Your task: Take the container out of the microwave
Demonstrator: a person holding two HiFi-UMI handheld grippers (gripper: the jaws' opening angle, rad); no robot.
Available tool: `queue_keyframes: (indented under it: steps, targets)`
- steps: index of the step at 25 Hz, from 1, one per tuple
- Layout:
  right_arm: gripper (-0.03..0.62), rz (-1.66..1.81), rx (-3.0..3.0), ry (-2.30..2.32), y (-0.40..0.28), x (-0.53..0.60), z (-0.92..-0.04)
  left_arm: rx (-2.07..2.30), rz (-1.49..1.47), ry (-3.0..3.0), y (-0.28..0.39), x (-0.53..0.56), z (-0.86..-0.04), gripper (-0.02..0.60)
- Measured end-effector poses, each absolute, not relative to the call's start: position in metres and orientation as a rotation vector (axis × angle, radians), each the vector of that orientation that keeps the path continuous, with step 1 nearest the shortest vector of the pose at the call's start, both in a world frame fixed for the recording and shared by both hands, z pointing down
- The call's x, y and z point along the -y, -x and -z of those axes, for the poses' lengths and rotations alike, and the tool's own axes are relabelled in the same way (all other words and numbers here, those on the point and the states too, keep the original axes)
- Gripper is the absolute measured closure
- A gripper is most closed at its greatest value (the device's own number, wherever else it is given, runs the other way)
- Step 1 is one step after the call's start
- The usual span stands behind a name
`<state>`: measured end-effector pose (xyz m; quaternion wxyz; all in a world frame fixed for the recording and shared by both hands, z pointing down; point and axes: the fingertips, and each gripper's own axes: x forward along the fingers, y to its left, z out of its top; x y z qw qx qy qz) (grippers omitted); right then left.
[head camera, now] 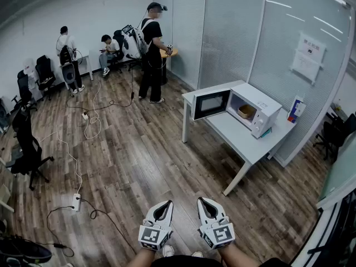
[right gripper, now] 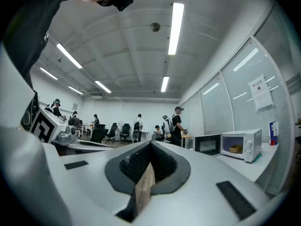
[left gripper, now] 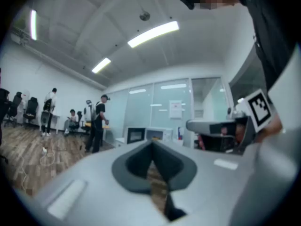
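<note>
Left gripper (head camera: pixel 165 204) and right gripper (head camera: pixel 204 201) are carried side by side at the bottom of the head view, pointing level toward the work area. In each gripper view the two jaws stand together at the tips with nothing between them, so we treat both as empty. The microwave (head camera: pixel 255 108) stands on the white table (head camera: pixel 227 131), set along the table's far edge next to the partition wall. Its door (head camera: pixel 210 103) is swung fully open toward the table's left end. The container (head camera: pixel 246 111), a small tan vessel, sits inside the cavity on the cavity floor; the right gripper view shows it there as well. A blue and white carton (head camera: pixel 296 109) stands at the table's right far corner, just beside the microwave. We judge the task as not yet begun in any practical sense. The only condition already met is the open door, which leaves the cavity accessible. Both grippers are well apart from the table, with open wooden floor (head camera: pixel 144 149) between. What is left, in our reading, is the whole working sequence: close the distance to the table's near edge, spread the jaws of one gripper, reach into the cavity, clamp the container by its rim or wall, and draw it out clear of the door.
</note>
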<state>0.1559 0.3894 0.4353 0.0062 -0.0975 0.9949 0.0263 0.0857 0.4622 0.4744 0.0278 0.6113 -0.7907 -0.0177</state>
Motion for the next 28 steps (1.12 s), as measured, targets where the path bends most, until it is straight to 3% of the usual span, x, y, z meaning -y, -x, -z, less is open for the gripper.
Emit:
queue_keyframes:
  steps: [15,28]
  targets:
    - [0.595,-0.042,-3.047,0.269,-0.198,-0.371,-0.419,2.536,0.058,-1.792,-0.107,-0.457,-0.471,0.575]
    - [0.595,-0.018,-2.989,0.350,-0.177,-0.365,-0.408,2.432,0.023,-1.941,-0.098,-0.446,-0.473,0.575]
